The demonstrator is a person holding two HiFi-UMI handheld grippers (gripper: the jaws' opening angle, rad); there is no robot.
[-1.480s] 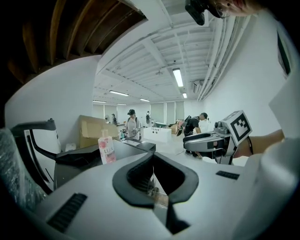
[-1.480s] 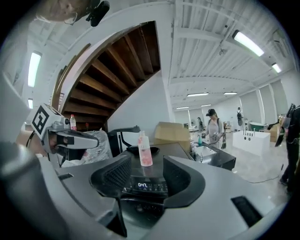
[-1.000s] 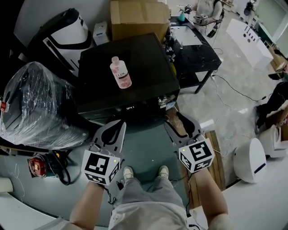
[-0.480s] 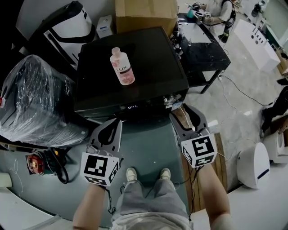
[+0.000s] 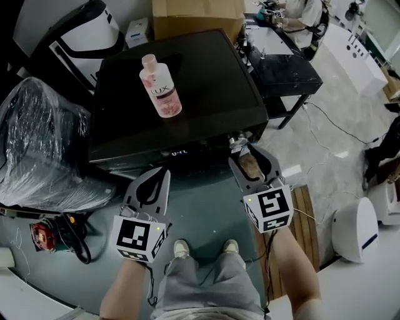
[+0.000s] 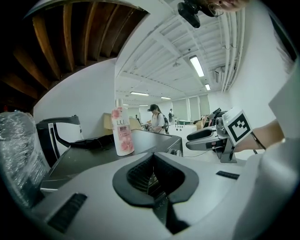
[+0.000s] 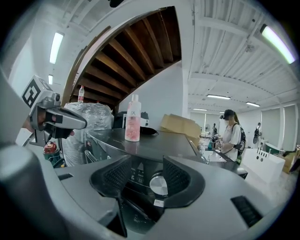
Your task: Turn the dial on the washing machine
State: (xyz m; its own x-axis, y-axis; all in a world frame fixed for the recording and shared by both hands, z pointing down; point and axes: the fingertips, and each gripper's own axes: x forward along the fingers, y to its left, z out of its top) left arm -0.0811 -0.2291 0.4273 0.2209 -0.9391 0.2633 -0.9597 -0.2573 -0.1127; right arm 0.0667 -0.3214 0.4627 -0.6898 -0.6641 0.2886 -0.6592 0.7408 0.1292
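Here, two grippers are being held out before the front of the washer (image 5: 187, 81), a black machine whose flat top is being seen from above in the head view. The dial (image 7: 158, 184), a round silver knob, is sitting on the front panel toward the washer's right end, to the right of a small lit display (image 5: 179, 152).

The dial is being framed by the right gripper (image 7: 146, 163), whose jaws are being kept well apart. In the right gripper view the dial is showing in the gap between the two ribbed pads (image 7: 177, 176), and neither pad is being pressed against it. From above, that gripper's tips are being held close to the panel's right corner, near the dial.

The left gripper (image 6: 152, 157) is being held clenched, its tips meeting with nothing between them. It is being pointed at the panel left of the display, apart from it.

A pink bottle (image 5: 161, 87) is standing upright on the washer's top, toward the rear left. A box (image 5: 197, 15) is sitting behind the washer, a plastic-wrapped bundle (image 5: 44, 150) is lying to its left, and a black table (image 5: 284, 62) is standing to its right. Two shoes (image 5: 181, 249) are being seen on the grey floor between the grippers.
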